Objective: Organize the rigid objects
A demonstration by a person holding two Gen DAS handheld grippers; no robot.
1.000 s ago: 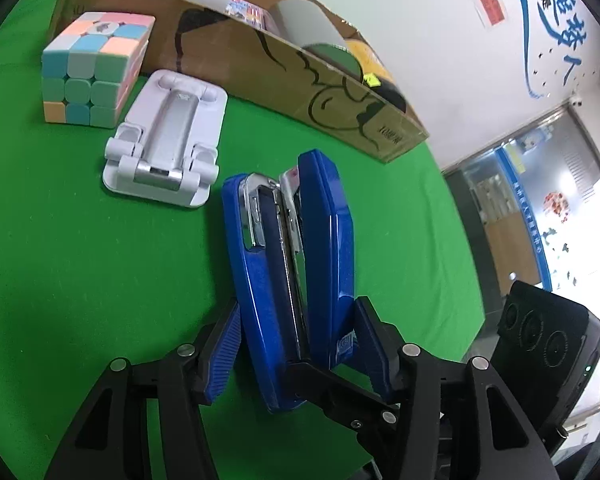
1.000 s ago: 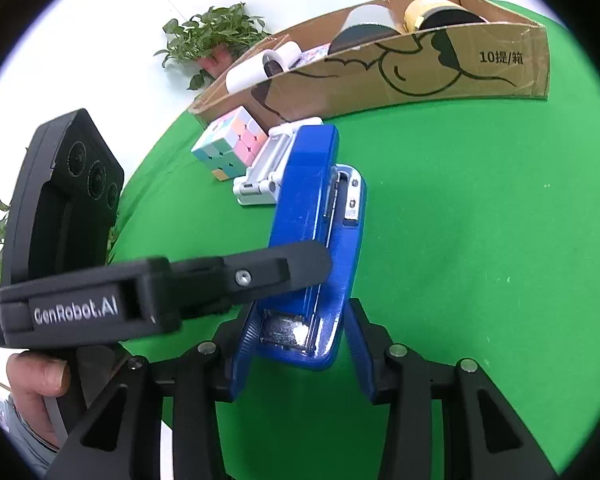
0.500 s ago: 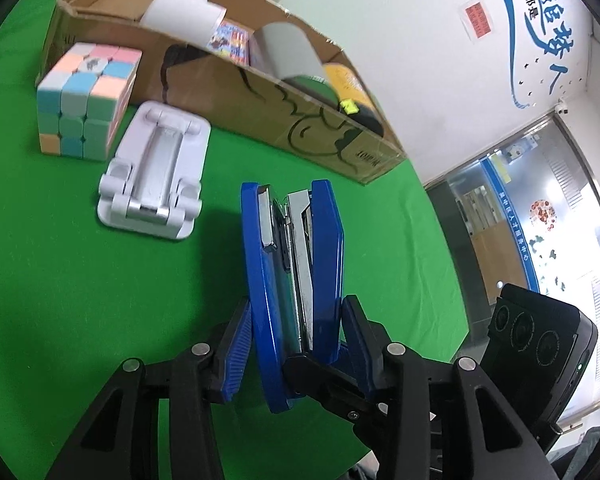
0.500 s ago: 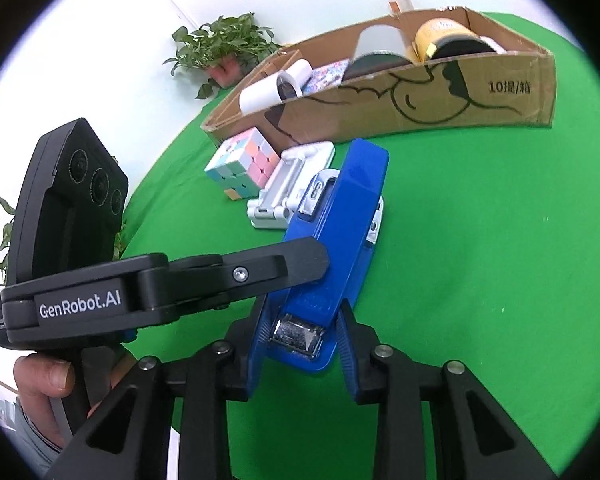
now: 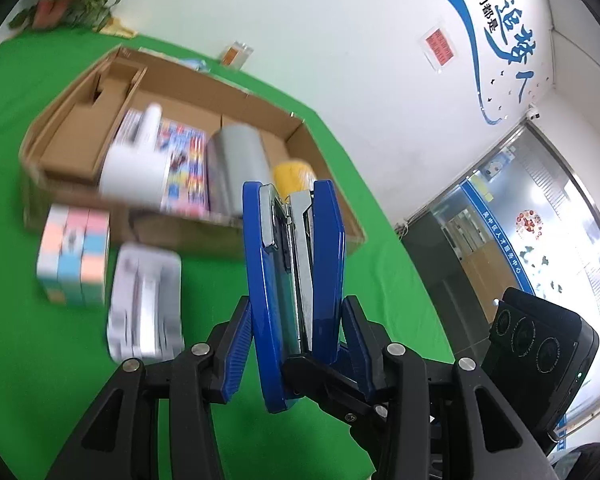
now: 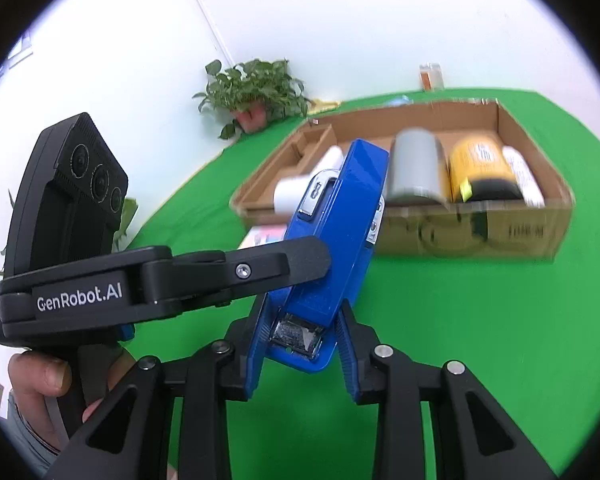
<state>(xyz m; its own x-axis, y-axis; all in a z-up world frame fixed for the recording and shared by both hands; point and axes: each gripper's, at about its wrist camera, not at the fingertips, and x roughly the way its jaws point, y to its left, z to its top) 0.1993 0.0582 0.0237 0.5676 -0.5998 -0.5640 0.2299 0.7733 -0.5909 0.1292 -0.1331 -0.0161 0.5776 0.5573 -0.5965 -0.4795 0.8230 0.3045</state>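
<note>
A blue stapler (image 5: 296, 280) is held on its side in the air by both grippers. My left gripper (image 5: 298, 344) is shut on its rear end. My right gripper (image 6: 300, 344) is shut on the same stapler (image 6: 332, 240), and the left gripper's black finger (image 6: 236, 272) crosses it in the right wrist view. The cardboard box (image 5: 80, 128) lies ahead on the green cloth; it also shows in the right wrist view (image 6: 520, 232). A pastel puzzle cube (image 5: 74, 256) and a white folding phone stand (image 5: 144, 308) lie in front of the box.
In the box are a white paper roll (image 5: 136, 172), a colourful booklet (image 5: 184, 168), a grey roll (image 6: 416, 168) and a yellow tape roll (image 6: 480, 168). A potted plant (image 6: 256, 92) stands at the table's far edge. The wall is behind.
Both grippers have lifted the stapler off the cloth and raised it higher, so the inside of the box now shows. The cube and phone stand have stayed in place.
</note>
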